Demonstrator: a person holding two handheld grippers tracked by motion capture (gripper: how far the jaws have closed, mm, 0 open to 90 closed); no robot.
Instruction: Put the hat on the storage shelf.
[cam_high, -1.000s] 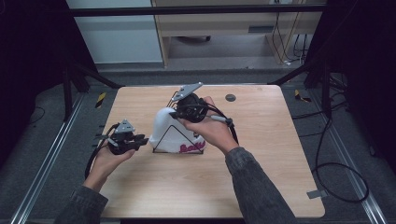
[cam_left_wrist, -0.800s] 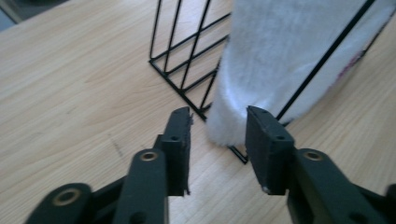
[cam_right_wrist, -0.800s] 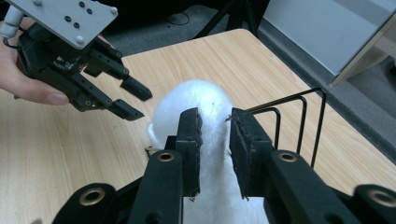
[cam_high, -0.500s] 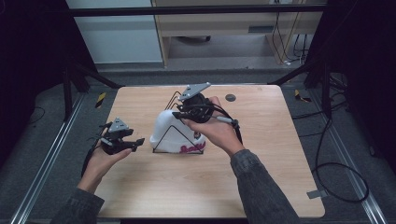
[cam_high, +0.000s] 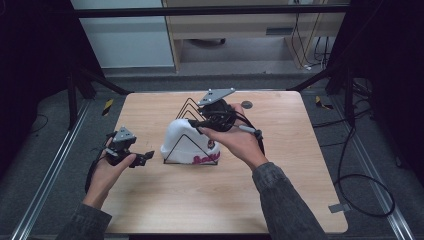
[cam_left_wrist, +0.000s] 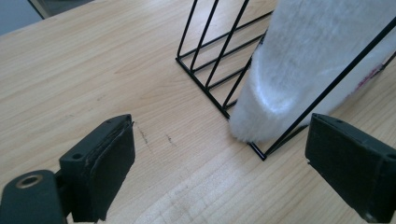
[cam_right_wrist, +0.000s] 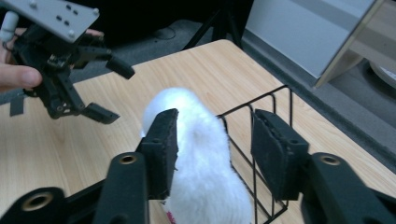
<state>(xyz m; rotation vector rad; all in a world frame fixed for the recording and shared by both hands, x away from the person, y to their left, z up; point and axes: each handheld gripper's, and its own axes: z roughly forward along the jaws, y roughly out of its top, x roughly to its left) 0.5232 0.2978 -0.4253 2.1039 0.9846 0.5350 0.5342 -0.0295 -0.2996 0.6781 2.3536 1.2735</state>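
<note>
a pale wooden table (cam_high: 280, 200) stands in a dim room in the high view, with a white fluffy hat (cam_high: 187, 142) tucked into a black wire rack (cam_high: 186, 107) at its middle, the left gripper (cam_high: 131, 156) just left of the rack and the right gripper (cam_high: 200, 122) over its top. in the left gripper view the jaws have just been opening and stand spread and empty, the hat's lower edge (cam_left_wrist: 280, 102) ahead of them, nearer the right one. in the right gripper view the jaws have just been opening too, part spread above the hat's crown (cam_right_wrist: 196, 140) without pinching it, so this looks like the release after seating the hat, and next both hands should back away without snagging the wires.

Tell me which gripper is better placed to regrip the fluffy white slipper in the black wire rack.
Right, probably. The right gripper sits directly over the fluffy white slipper, jaws just opened astride its top. The left gripper stands open beside the black wire rack, apart from it.
</note>
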